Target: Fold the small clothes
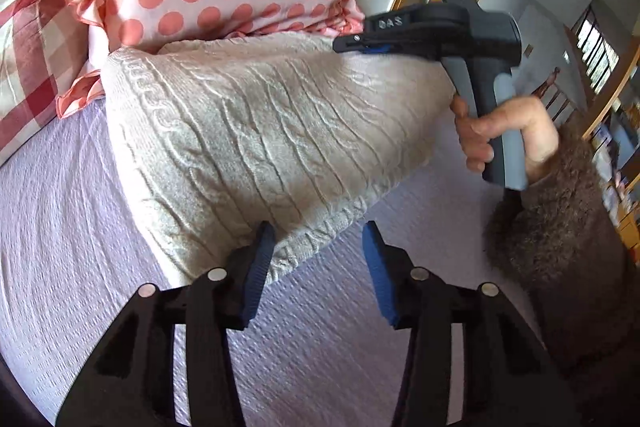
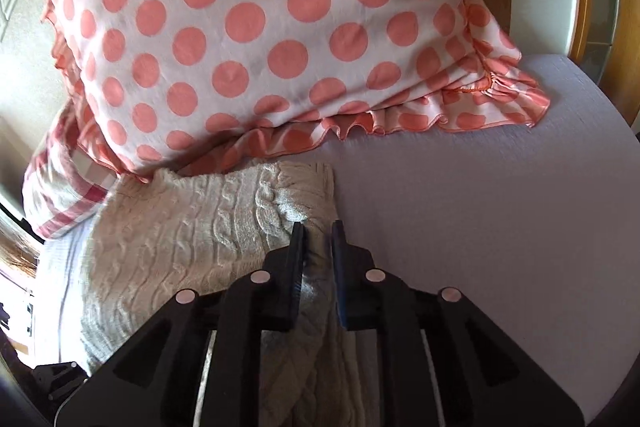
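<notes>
A cream cable-knit sweater point(image 1: 260, 131) lies on the lilac bed sheet point(image 1: 60, 247), its far edge against the polka-dot pillow. My left gripper point(image 1: 318, 239) is open, its fingers straddling the sweater's near hem corner, just above the sheet. My right gripper point(image 2: 318, 239) is shut on the sweater's point(image 2: 180, 239) right edge, with knit fabric pinched between the pads and draping back under the gripper. In the left wrist view the right gripper point(image 1: 440, 27) is held by a hand at the sweater's far right edge.
A white pillow with coral dots point(image 2: 260, 27) stands close behind the sweater. A red checked pillow point(image 1: 28, 67) lies to the left. Bare sheet point(image 2: 480, 227) spreads to the right. A wooden headboard and shelves point(image 1: 612, 131) are at the right.
</notes>
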{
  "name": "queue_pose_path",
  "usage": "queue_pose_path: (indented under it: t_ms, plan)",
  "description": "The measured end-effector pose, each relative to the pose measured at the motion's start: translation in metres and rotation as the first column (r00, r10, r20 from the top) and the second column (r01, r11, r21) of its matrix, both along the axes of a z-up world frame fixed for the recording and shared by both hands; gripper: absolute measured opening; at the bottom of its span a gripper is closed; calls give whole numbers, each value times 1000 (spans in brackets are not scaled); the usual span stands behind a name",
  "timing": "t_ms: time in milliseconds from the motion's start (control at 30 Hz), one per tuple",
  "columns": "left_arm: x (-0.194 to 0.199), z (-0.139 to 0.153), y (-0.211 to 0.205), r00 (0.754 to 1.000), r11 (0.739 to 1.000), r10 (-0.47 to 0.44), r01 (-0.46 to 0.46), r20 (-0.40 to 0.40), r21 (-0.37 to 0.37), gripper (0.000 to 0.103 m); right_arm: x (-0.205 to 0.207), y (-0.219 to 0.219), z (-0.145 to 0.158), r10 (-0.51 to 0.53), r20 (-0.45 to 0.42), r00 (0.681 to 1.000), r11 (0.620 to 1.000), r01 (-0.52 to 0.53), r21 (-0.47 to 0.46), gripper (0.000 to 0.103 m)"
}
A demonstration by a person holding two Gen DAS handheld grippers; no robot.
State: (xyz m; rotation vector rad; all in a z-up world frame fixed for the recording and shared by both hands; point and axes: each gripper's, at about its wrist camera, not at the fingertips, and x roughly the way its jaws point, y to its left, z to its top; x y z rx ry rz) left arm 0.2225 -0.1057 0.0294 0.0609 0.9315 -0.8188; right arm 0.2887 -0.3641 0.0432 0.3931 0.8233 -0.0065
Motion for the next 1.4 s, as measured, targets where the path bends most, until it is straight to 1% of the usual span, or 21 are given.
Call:
queue_pose_path:
  t_ms: [33,67,100,133,233,333,400,467,600,633,667,733,767,867,933,1000,1033,1100,1200,1300,1400]
  plan:
    - [0,8,13,1000,998,21,-21,2,-54,53,-9,-4,5,2,-1,1000,998,-2,55,79]
    - [2,16,26,998,993,59,-58,11,-102,67,-18,-7,7,18,13,1000,993,-19,115,97]
    - [5,22,40,994,985,104,-100,17,-142,74,-24,-9,8,38,20,999,985,-40,166,102]
    - [14,26,52,989,974,150,-146,10,-173,81,-26,-9,5,55,4,998,979,-55,198,102]
    - [48,21,75,967,939,226,-249,-122,-236,81,-17,-7,-16,75,-104,992,964,-46,262,102]
    - [74,2,77,931,927,251,-310,-264,-211,82,-16,-6,-35,66,-181,981,962,-15,271,99]
    - [84,-14,73,910,925,244,-323,-336,-202,82,-21,-8,-38,72,-160,985,952,-20,306,95]
    - [86,-26,67,895,925,224,-320,-385,-204,82,-25,-7,-45,124,-155,980,915,-53,401,75]
    - [85,-28,51,912,926,189,-288,-363,-243,84,-38,-5,-54,150,-92,984,876,-89,475,53]
    - [83,-28,49,918,932,190,-280,-349,-230,74,-41,-5,-57,154,-74,985,849,-93,520,47]
    - [81,-28,51,919,934,203,-286,-338,-216,55,-43,-5,-58,152,-55,987,828,-97,553,45]
    - [81,-29,72,907,911,173,-295,-384,-287,40,-50,4,-54,169,-6,986,793,-132,594,40]
    - [78,-24,85,908,903,162,-294,-386,-313,37,-53,14,-50,197,18,980,775,-167,610,39]
    - [55,-3,132,935,900,160,-270,-316,-342,37,-64,63,-35,309,70,948,765,-292,575,37]
    - [36,-1,167,933,898,185,-288,-307,-332,38,-68,98,-37,379,58,924,764,-347,543,37]
    - [18,-13,190,922,912,243,-323,-302,-253,44,-68,130,-42,415,0,910,811,-370,453,40]
    - [12,-20,198,912,917,264,-338,-313,-211,48,-70,139,-42,409,-21,912,843,-369,392,50]
    - [-1,-18,218,907,908,288,-361,-306,-214,50,-78,143,-30,385,-33,922,879,-356,318,57]
    - [-25,28,234,925,888,361,-381,-122,-258,53,-111,131,11,283,88,955,932,-295,210,62]
    - [-39,73,211,944,899,328,-306,20,-313,70,-139,136,39,329,234,915,895,-381,230,63]
    - [-34,79,152,979,938,198,-176,45,-300,75,-142,161,41,392,252,885,857,-451,248,63]
